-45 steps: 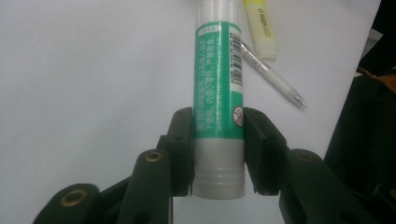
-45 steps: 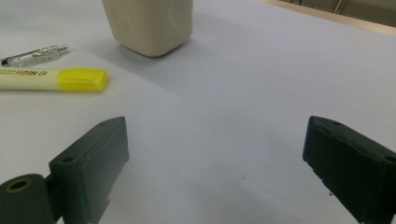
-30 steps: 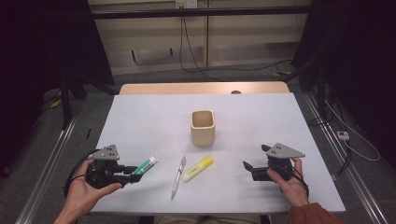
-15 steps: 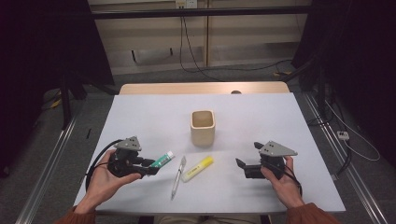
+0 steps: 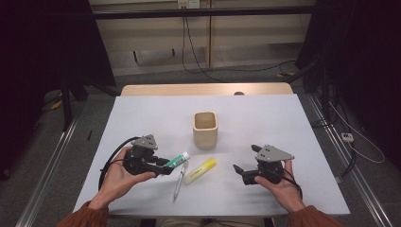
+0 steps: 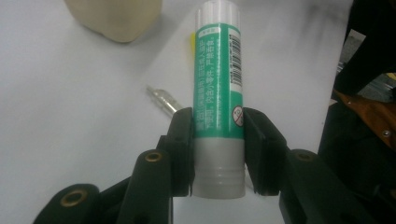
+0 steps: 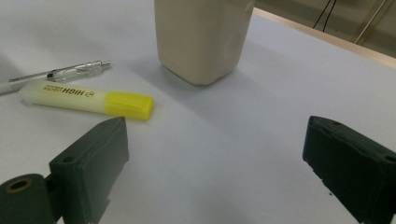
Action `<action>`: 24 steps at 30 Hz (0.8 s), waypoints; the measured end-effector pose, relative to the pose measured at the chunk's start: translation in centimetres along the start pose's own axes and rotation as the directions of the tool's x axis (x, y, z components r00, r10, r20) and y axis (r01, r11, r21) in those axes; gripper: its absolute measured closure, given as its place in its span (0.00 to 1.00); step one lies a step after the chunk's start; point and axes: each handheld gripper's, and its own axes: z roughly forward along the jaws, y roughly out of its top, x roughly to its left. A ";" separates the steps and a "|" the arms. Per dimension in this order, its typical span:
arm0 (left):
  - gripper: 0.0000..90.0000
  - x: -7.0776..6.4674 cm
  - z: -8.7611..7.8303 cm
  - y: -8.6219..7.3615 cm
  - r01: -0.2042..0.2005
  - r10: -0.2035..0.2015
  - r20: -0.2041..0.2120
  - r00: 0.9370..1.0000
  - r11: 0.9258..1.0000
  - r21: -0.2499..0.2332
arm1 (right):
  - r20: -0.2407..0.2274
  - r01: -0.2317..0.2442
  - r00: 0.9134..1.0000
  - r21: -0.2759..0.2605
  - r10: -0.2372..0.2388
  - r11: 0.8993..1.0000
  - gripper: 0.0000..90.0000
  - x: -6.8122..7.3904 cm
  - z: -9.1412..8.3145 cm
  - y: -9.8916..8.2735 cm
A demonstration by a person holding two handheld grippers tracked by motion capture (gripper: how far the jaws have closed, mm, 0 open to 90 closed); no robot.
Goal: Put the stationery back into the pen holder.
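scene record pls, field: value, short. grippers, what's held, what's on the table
left gripper: shut on the glue stick, pads clamped on its lower body
glue stick: green label, white cap pointing away from the gripper
right gripper: open, nothing between the jaws, aimed toward the cup
cup: beige, upright, mid table
highlighter: yellow, lying flat in front of the cup
pen: clear barrel, lying flat beside the highlighter
table: white top

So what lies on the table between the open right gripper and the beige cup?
Bare white table there in the right gripper view, from the right gripper to the cup; the yellow highlighter lies off to the side.
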 end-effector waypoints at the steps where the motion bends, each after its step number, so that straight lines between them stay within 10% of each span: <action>1: 0.73 -0.1 0.1 0.2 -0.004 0.004 -0.002 1.000 1.000 0.003 | 0.001 0.004 1.000 -0.002 -0.004 1.000 0.08 0.0 -0.1 0.1; 24: 0.73 -0.9 2.8 3.3 -0.076 0.073 0.036 0.997 0.993 0.087 | -0.095 0.173 0.980 -0.004 -0.173 0.985 0.13 3.2 2.1 3.1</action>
